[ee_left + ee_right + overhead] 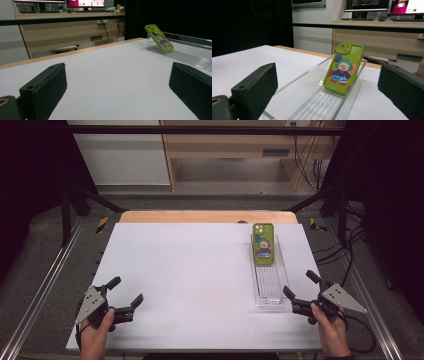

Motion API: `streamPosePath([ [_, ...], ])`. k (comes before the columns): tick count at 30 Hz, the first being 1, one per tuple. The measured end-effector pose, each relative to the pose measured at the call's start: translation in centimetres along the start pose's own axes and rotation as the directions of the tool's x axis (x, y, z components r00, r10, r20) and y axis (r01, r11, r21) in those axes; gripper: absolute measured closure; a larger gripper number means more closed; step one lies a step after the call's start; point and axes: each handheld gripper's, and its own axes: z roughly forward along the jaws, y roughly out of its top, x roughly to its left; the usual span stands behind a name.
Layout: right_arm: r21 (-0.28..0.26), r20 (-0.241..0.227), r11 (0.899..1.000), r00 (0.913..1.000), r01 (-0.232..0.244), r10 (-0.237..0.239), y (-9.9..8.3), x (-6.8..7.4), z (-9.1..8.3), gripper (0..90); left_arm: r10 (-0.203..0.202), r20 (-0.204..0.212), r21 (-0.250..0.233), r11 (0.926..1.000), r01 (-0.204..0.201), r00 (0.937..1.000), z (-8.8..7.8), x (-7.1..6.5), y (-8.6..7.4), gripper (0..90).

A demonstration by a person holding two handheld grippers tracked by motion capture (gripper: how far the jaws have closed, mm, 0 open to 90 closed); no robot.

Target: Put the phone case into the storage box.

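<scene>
Leaning against the far end wall of a long clear plastic tray with a ribbed floor is a green phone case printed with a clown figure, camera cut-out uppermost, lower edge seated on the ribs; the tray is placed on the right part of a white table top, lengthwise away from the person. Right gripper: held just off the tray's near end, jaws spread wide, nothing between them, lined up along the tray toward the case. Left gripper: held low at the near left corner of the table, well apart from the tray, jaws likewise spread and empty. Hazards, as judged: the case is propped, not fixed, so a nudge from one jaw could tip it flat or slide it along the ribs; the light tray could be pushed across the smooth top by a low approach; the slick case could be squeezed out if gripped near an edge.
</scene>
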Motion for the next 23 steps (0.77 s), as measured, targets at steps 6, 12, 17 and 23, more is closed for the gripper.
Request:
streamPosePath([
  [6, -0.001, -0.025, 1.000, 0.9997, -0.001, 0.001, -0.6, 0.6, 0.4, 3.2, -0.002, 0.003, -0.004, 1.0000, 0.003, 1.0000, 0.0, 0.0, 0.0, 1.0],
  [12, -0.012, -0.038, 1.000, 0.9992, -0.009, 0.008, -0.9, 0.9, 0.8, 3.2, 0.005, 0.009, -0.002, 1.0000, -0.005, 0.9999, 0.0, -0.1, 0.1, 1.0],
  [17, -0.018, -0.036, 1.000, 0.9992, -0.018, 0.018, -1.1, 0.9, 1.1, 3.3, 0.006, 0.016, -0.010, 0.9999, -0.006, 0.9999, 0.1, -0.3, 0.1, 1.0],
  [23, 0.001, -0.029, 1.000, 0.9991, -0.031, 0.031, -1.5, 0.6, 1.3, 3.4, 0.008, 0.017, -0.021, 0.9998, -0.008, 0.9998, 0.0, -0.3, 0.2, 1.0],
])
